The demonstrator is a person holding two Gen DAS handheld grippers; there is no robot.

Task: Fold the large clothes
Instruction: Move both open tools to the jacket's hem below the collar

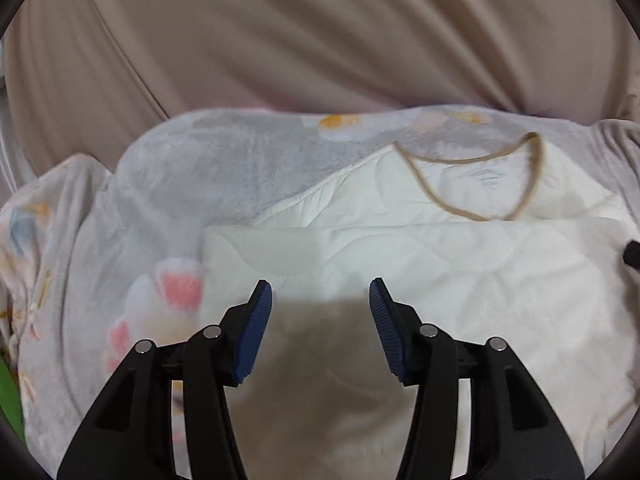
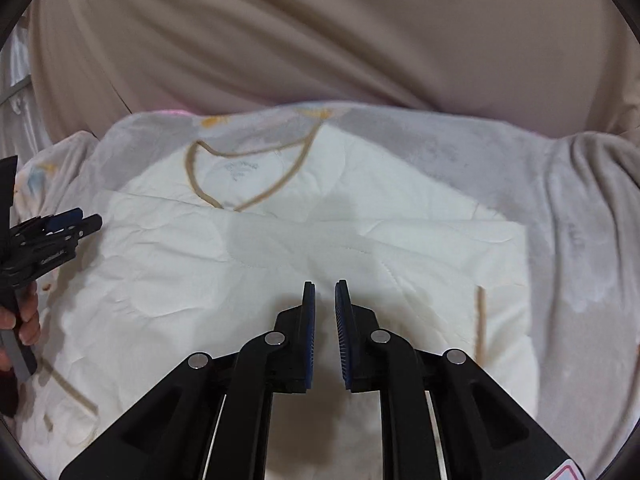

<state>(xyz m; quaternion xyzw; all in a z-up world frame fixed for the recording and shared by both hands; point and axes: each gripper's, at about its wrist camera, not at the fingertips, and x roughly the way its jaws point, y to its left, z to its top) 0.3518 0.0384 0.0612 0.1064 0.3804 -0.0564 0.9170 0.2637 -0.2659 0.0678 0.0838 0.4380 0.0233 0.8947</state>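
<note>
A white quilted garment with tan trim [image 1: 460, 264] [image 2: 280, 248] lies partly folded on a grey floral blanket [image 1: 192, 176] [image 2: 580, 240]; its tan V-neckline [image 1: 480, 184] [image 2: 248, 172] points toward me. My left gripper [image 1: 320, 292] hovers open and empty over the garment's left folded edge; it also shows at the left of the right wrist view [image 2: 76, 218]. My right gripper [image 2: 325, 292] hovers over the garment's middle, its jaws nearly shut with a narrow gap and nothing between them.
A beige sheet or cushion [image 1: 320, 40] [image 2: 340, 32] rises behind the blanket. A tan trim strip [image 2: 480, 324] lies on the garment's right part. A person's hand [image 2: 24, 320] holds the left gripper's handle. A green patch [image 1: 8, 392] shows at the far left.
</note>
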